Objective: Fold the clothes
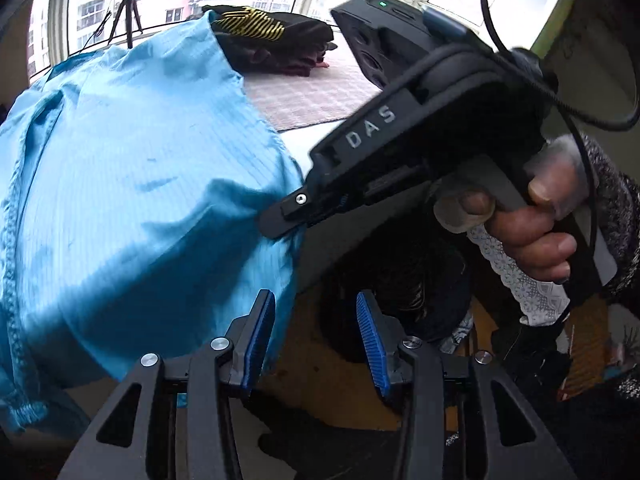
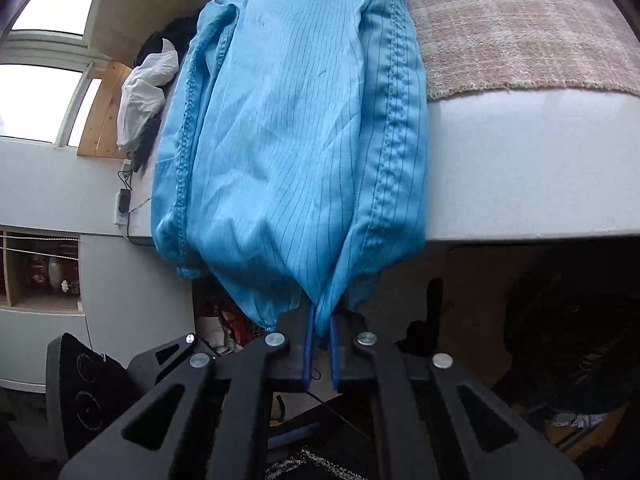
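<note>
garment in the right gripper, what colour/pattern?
Light blue garment with thin dark pinstripes; clearest in the right wrist view.

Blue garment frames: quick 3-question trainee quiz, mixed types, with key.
1. True or false: the right gripper is shut on the blue garment.
2. The left gripper jaws are: A) open, holding nothing B) clamped on cloth.
3. Fill in: the dark clothes pile lies on the ____ plaid cloth.

Key: 1 true; 2 A; 3 pink.
</note>
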`<action>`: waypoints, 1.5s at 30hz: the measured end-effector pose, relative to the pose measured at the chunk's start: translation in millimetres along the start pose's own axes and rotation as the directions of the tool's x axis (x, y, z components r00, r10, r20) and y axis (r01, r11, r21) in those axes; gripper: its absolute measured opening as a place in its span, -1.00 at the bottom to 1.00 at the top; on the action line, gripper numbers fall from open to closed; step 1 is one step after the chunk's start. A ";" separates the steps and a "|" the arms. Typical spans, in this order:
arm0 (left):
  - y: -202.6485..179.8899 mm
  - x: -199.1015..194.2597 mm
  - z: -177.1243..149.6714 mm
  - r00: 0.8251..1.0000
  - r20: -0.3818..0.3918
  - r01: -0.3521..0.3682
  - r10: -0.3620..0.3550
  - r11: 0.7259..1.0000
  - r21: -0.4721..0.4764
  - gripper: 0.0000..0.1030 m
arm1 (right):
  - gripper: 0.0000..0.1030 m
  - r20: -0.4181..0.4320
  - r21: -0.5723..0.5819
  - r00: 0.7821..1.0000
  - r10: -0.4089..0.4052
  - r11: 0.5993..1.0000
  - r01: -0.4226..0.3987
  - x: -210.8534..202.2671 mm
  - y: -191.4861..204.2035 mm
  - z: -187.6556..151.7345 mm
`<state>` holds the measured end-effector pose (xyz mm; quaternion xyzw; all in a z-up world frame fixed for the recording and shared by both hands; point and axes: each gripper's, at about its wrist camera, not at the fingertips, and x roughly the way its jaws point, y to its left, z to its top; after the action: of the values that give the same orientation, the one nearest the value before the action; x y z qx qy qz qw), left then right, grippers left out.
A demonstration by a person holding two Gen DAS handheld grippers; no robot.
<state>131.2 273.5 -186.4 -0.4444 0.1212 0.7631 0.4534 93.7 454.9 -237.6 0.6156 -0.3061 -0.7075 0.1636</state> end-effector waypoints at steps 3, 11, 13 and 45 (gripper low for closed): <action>-10.8 6.4 4.7 0.995 0.053 -0.086 0.083 0.995 0.052 -0.08 | -0.88 -0.017 0.034 0.999 0.045 0.998 -0.044 -2.4 1.2 1.5; 5.0 15.0 11.4 0.985 0.090 -0.148 0.148 0.989 -0.006 -0.49 | -0.87 -0.070 0.058 0.994 0.087 0.995 -0.083 -1.8 8.5 3.9; 21.8 11.8 11.4 0.990 0.088 -0.104 0.111 0.992 -0.077 -0.86 | -0.88 -0.083 0.038 0.993 0.084 0.996 -0.081 -3.7 12.5 5.1; 126.8 -63.3 -18.4 0.959 0.266 0.229 -0.101 0.830 -0.509 -0.93 | -0.97 0.239 -0.409 0.938 -0.249 0.851 0.330 17.6 186.6 307.0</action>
<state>52.6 154.7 -174.8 -0.4713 -0.1877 0.7700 0.3870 -235.0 373.6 -116.0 0.5359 -0.0536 -0.8267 0.1625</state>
